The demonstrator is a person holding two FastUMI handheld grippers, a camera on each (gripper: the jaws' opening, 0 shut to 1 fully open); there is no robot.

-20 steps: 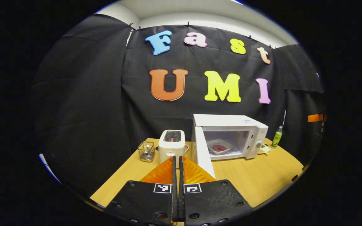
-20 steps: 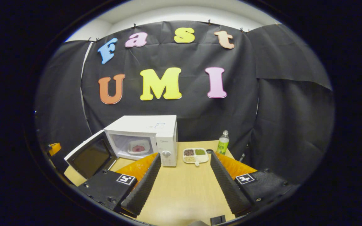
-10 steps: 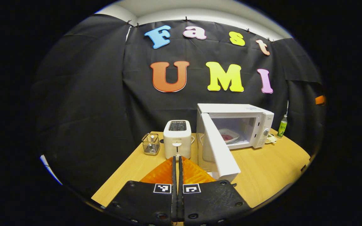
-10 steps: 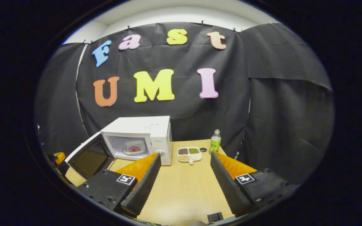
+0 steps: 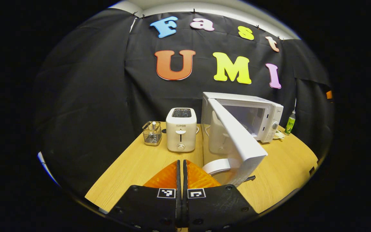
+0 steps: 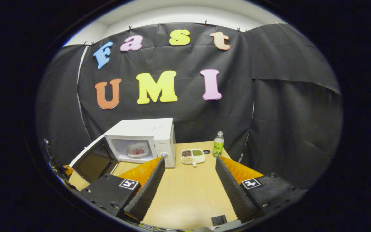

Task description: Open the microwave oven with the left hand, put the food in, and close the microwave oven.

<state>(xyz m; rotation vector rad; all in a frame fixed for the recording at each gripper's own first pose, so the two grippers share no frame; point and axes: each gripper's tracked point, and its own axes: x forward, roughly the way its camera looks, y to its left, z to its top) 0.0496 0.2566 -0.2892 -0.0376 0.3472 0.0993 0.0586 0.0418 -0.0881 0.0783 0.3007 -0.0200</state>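
The white microwave [image 5: 269, 111] [image 6: 147, 130] stands at the back of the wooden table [image 5: 134, 167] with its door [image 5: 240, 141] [image 6: 93, 159] swung wide open. A white plate of reddish food [image 6: 137, 150] rests inside the cavity; in the left gripper view the door hides it. My left gripper [image 5: 181, 162] is shut with nothing between its fingers, low over the table just left of the door's curved handle [image 5: 216, 166], on the door's outer side. My right gripper [image 6: 190, 159] is open and empty, held back from the microwave's control panel.
A white toaster [image 5: 181, 129] and a small wire basket [image 5: 152, 132] stand left of the microwave. To its right lie a divided dish of grains [image 6: 192, 156], a dark cap [image 6: 206, 151] and a green bottle [image 6: 218, 144] [image 5: 290, 121].
The left gripper has sunk lower and come round to the door's outer face, which now looms larger and hides the plate. The right gripper has drawn back slightly. The door stays open.
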